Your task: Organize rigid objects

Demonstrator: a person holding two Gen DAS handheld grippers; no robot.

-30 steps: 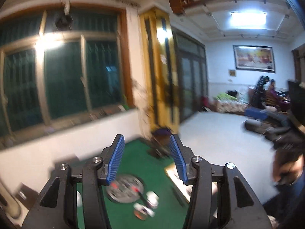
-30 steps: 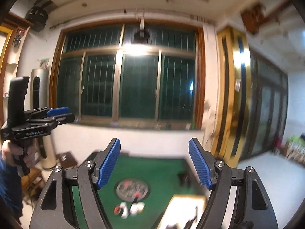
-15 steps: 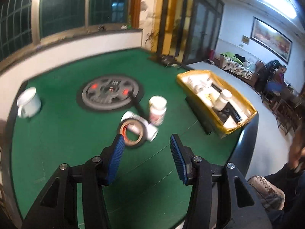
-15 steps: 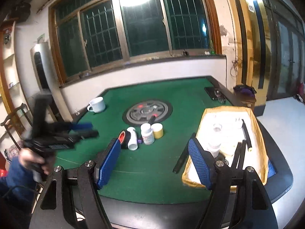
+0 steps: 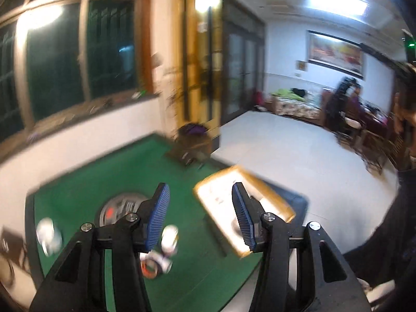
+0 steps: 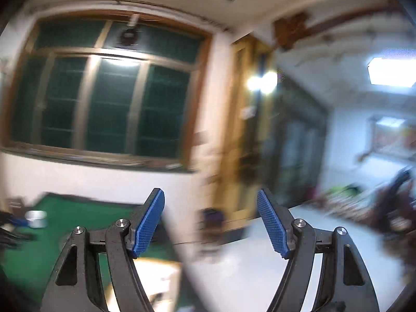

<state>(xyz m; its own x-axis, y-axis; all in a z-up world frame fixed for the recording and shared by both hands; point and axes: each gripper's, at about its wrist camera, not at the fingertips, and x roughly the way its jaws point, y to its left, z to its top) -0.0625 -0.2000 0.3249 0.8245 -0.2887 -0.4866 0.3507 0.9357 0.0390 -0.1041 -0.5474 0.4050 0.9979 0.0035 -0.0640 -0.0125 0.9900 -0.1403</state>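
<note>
Both jaws parted and empty, the left hand-held gripper (image 5: 200, 217) and right hand-held gripper (image 6: 211, 222) hover above the green table (image 5: 124, 171) (frames blurred) and its yellow tray (image 5: 270, 197).

both tools empty, jaws apart: left tool (image 5: 200, 217), right tool (image 6: 210, 223) wider

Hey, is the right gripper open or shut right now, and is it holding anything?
Open and empty. The right gripper shows its blue pads spread wide with only the blurred room between them.
</note>
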